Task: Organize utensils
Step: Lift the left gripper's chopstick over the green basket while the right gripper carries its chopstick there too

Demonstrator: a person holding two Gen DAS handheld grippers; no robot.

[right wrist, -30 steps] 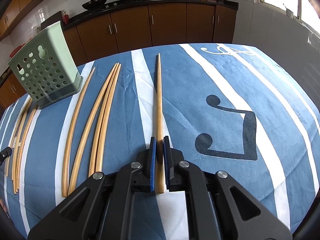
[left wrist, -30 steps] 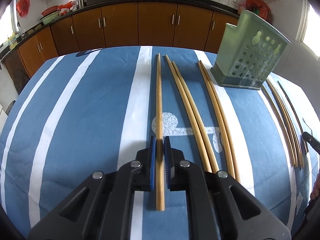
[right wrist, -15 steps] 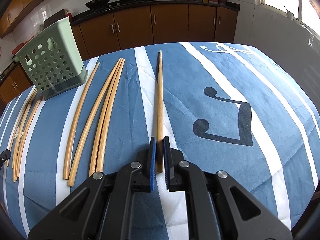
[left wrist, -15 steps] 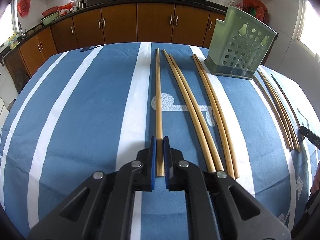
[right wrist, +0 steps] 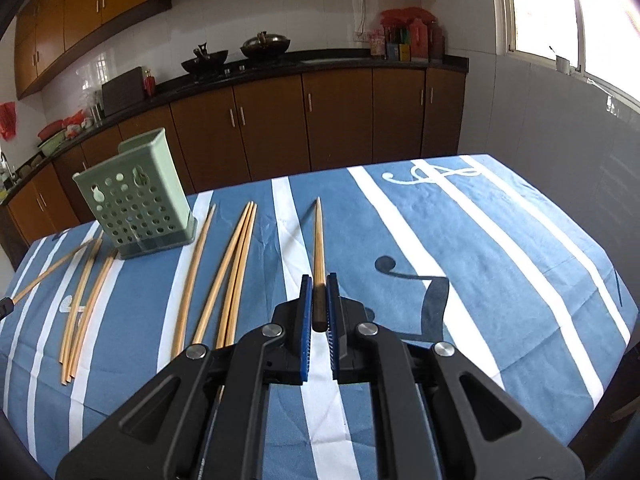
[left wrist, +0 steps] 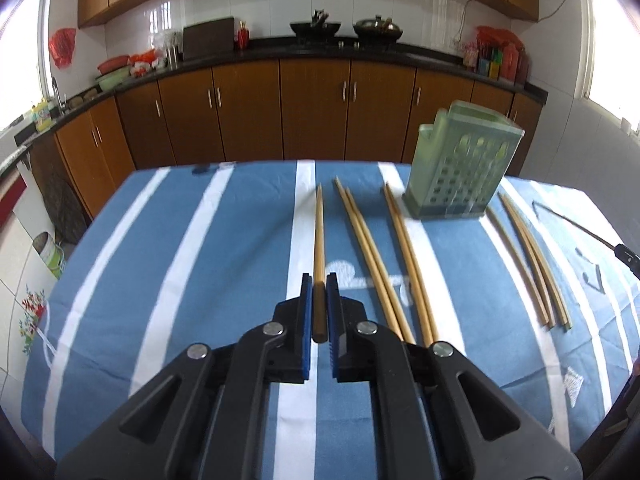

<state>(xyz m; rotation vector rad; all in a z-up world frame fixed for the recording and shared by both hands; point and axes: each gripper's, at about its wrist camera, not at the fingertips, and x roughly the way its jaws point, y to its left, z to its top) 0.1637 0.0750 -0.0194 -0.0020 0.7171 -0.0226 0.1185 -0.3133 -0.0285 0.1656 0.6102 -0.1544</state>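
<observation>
My left gripper is shut on the thick end of a wooden chopstick and holds it lifted above the blue striped tablecloth. My right gripper is shut on another wooden chopstick, also raised, its shadow on the cloth beside it. A green perforated utensil holder stands upright at the back of the table; it shows at the left in the right wrist view. Several more chopsticks lie on the cloth on both sides of the holder.
The table's far edge faces brown kitchen cabinets with woks on the counter. The other gripper's tip and its chopstick show at the right edge in the left wrist view. A window is at the right.
Both grippers have risen and pulled back with their chopsticks, which were lying on the cloth and are now lifted. The views have tilted up toward the cabinets.
</observation>
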